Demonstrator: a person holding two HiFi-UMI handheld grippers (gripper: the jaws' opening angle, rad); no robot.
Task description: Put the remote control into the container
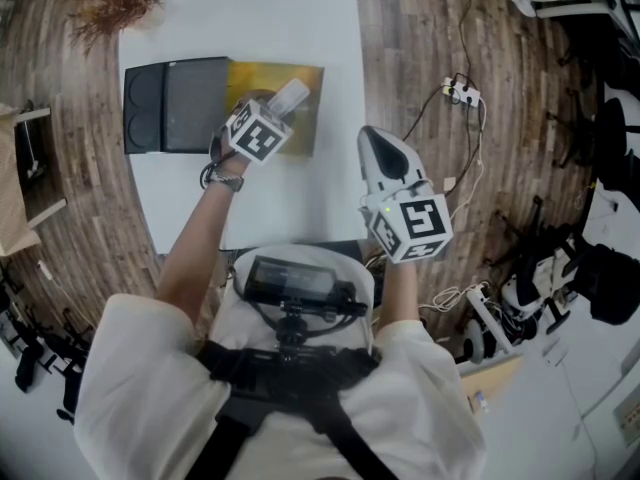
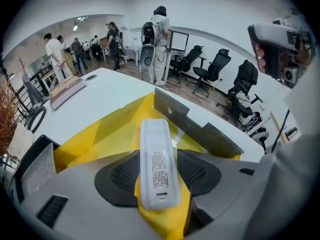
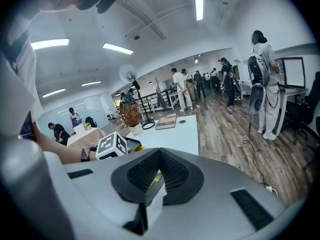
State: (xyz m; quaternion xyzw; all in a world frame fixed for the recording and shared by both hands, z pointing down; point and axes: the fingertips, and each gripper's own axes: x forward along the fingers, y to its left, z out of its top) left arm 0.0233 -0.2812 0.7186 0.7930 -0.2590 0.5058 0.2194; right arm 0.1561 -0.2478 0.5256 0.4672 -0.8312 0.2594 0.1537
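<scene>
A white remote control (image 1: 290,96) (image 2: 157,149) lies lengthwise between the jaws of my left gripper (image 1: 279,108) (image 2: 159,173), which is shut on it. It hangs just above a yellow open container (image 1: 303,128) (image 2: 112,131) on the white table (image 1: 300,28); the container has a dark flap (image 2: 200,129) along its far side. My right gripper (image 1: 377,140) (image 3: 159,157) is held off the table's right edge, higher up, shut with nothing in it.
A black two-part tray (image 1: 165,106) (image 2: 31,171) sits directly left of the yellow container. A dried plant (image 1: 110,3) stands at the table's far left corner. A power strip (image 1: 462,91) and cables lie on the wooden floor to the right, with office chairs (image 1: 600,168) beyond.
</scene>
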